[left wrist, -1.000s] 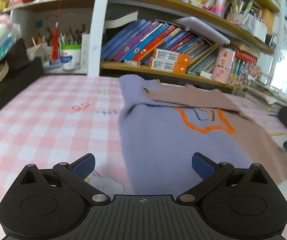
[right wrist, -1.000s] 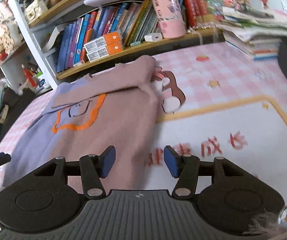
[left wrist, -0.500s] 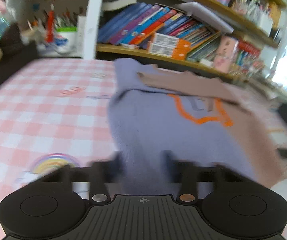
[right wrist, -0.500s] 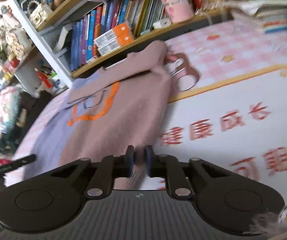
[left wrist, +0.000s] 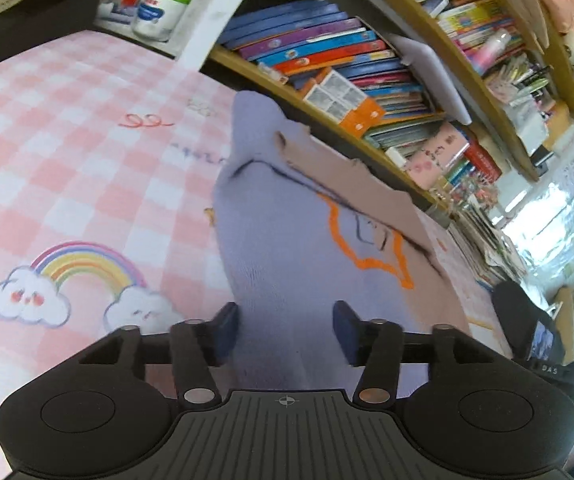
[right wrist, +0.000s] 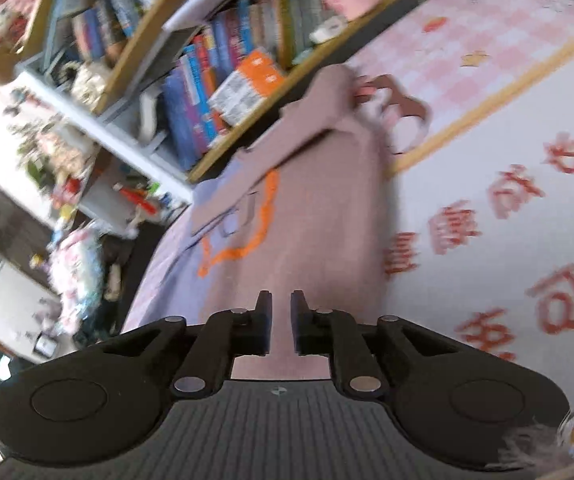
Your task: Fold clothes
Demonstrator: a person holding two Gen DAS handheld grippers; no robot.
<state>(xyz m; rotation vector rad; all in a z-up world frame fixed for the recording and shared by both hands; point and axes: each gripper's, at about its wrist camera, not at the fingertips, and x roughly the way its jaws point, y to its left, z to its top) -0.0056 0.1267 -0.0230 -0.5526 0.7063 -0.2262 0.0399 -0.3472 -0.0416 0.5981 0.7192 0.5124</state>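
A sweater, lavender (left wrist: pixel 287 264) on one half and dusty pink (right wrist: pixel 327 208) on the other, lies on the pink checked cover with an orange outline on its chest. A pink sleeve is folded across its top. My left gripper (left wrist: pixel 283 332) holds the lavender near hem, the cloth bunched and filling the gap between its blue pads (left wrist: pixel 225 330). My right gripper (right wrist: pixel 281 320) is pinched on the pink near hem, its fingers almost touching. Both views are tilted, and the hem rises toward the cameras. The other gripper (left wrist: pixel 543 344) shows dark at the left wrist view's right edge.
A wooden bookshelf (left wrist: pixel 327 92) packed with books runs along the far side, right behind the sweater's top. The pink checked cover (left wrist: pixel 67 160) with a rainbow print spreads to the left, a white panel with red characters (right wrist: pixel 507 220) to the right. Clutter and a white jar (left wrist: pixel 159 12) stand at the far left.
Both grippers closed from open onto the sweater's near hem. Both cameras have since tilted and the hem has come up between the fingers.
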